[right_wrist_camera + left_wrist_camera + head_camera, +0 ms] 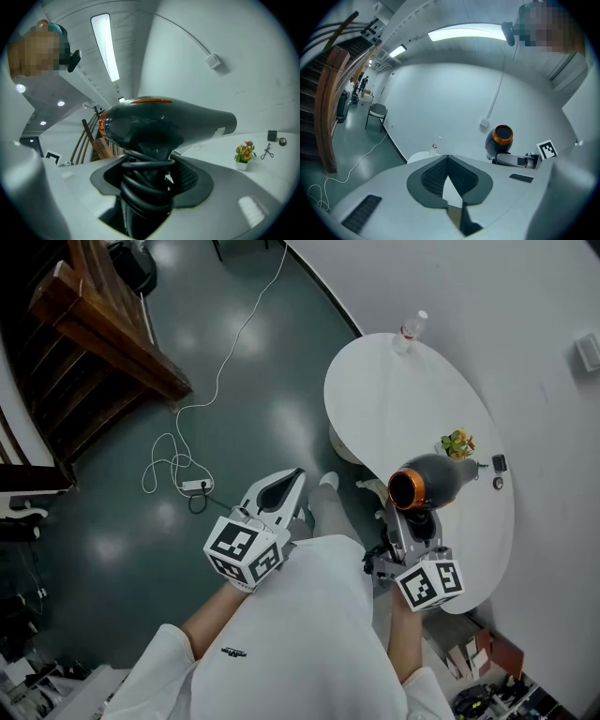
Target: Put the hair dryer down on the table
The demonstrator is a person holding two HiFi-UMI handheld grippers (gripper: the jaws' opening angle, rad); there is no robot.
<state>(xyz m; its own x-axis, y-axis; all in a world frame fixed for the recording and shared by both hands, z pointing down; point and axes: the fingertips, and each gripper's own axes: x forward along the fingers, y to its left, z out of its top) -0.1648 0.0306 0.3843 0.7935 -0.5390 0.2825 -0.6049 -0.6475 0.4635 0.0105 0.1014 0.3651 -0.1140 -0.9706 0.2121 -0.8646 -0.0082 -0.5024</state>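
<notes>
The hair dryer [433, 481] is black with an orange ring at its rear, and its cord is wound round the handle. My right gripper [412, 517] is shut on that wrapped handle and holds the dryer up over the near edge of the white oval table [394, 395]. In the right gripper view the dryer's body [164, 123] lies crosswise above the jaws of the right gripper [150, 180], nozzle toward the wall. My left gripper [284, 487] hangs left of the table over the floor, shut and holding nothing. In the left gripper view the left gripper [447, 160] has its tips touching, with the dryer [501, 137] off to the right.
On the table stand a clear bottle [411, 331] at the far end, a small potted flower [457, 442] and small dark items [499, 463] near the wall. A white cable and power strip [195, 486] lie on the floor. Wooden stairs [103, 334] rise at the left.
</notes>
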